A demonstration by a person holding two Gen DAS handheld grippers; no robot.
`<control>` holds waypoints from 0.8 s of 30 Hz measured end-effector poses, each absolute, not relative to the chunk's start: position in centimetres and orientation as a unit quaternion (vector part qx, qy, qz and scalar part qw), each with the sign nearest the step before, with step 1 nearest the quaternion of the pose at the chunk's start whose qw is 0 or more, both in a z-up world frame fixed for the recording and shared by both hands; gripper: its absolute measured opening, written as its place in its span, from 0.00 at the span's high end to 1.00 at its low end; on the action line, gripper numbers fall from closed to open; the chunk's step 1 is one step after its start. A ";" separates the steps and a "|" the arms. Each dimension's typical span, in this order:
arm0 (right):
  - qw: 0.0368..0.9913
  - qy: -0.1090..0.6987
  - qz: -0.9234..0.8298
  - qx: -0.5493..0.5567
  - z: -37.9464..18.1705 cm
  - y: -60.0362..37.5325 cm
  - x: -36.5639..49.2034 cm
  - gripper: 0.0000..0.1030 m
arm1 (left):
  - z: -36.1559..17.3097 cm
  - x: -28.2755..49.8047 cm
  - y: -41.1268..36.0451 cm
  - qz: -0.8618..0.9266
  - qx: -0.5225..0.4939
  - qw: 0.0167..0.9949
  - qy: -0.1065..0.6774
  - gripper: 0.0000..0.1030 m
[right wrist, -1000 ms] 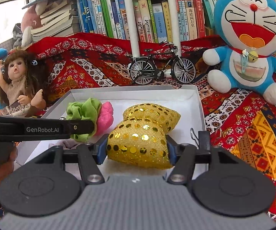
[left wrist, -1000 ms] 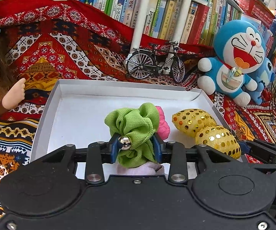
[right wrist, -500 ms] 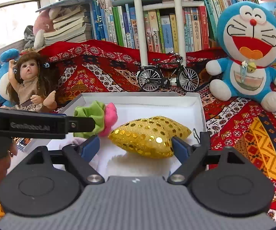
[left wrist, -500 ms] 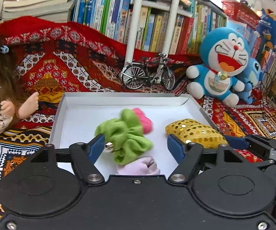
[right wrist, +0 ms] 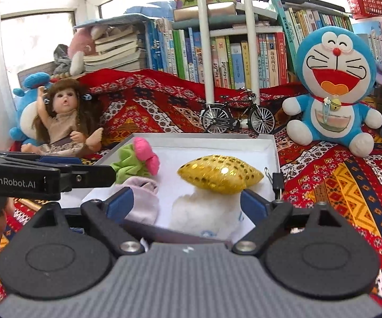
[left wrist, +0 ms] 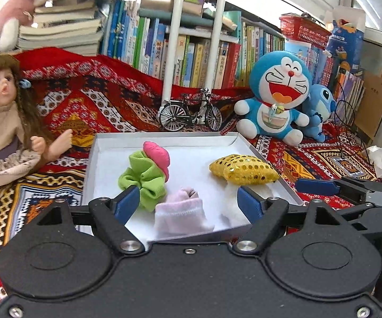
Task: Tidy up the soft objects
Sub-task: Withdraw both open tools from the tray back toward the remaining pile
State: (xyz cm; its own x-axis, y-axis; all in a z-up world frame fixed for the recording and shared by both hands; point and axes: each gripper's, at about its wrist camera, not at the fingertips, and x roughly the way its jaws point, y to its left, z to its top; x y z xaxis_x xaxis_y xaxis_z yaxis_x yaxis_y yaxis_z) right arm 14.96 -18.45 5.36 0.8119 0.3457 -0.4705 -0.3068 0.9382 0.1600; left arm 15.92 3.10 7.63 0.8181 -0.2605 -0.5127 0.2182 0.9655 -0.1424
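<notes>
1. Soft things all sit inside the white box [left wrist: 93, 159] now: the green scrunchie [left wrist: 143, 179], the pink one [left wrist: 158, 156] leaning on it, the gold sequin pillow [left wrist: 244, 169], a pale pink sock [left wrist: 180, 212] and a fluffy white thing [right wrist: 207, 209].
2. My left fingers [left wrist: 188, 204] are opening wide. The sock lies between them in the view, but the blue pads do not press on it. The green scrunchie is just beside my left pad [left wrist: 126, 204].
3. My right fingers [right wrist: 185, 204] are opening wide too. The white fluffy thing lies between them in the view, with the gold pillow resting on top of it. My pads do not squeeze either one.
4. I think the step now is letting go and pulling away. To do it well, I should keep my fingers wide so no cloth snags on a pad.
5. I should lift up a bit first, then go back, so I do not bump the near wall of the box.
6. My two grippers are close, side by side. I should move them straight back so they do not knock each other.
7. The gold pillow sits on a soft lump, so it may tip. I must not brush it.
</notes>
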 end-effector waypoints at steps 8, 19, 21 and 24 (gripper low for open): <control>0.954 0.233 0.184 0.045 5.4 -18.3 10.9 0.07 | 7.4 11.5 4.5 -0.114 -0.033 0.961 0.250 0.19; 0.951 0.230 0.198 0.060 4.0 -18.0 6.3 0.04 | 4.9 6.3 4.8 -0.099 -0.029 0.964 0.245 0.17; 0.950 0.232 0.198 0.062 3.5 -17.8 5.6 0.02 | 4.4 5.8 4.7 -0.092 -0.023 0.964 0.247 0.16; 0.950 0.236 0.198 0.057 2.9 -17.6 4.6 0.01 | 3.6 5.6 4.9 -0.086 -0.034 0.962 0.258 0.16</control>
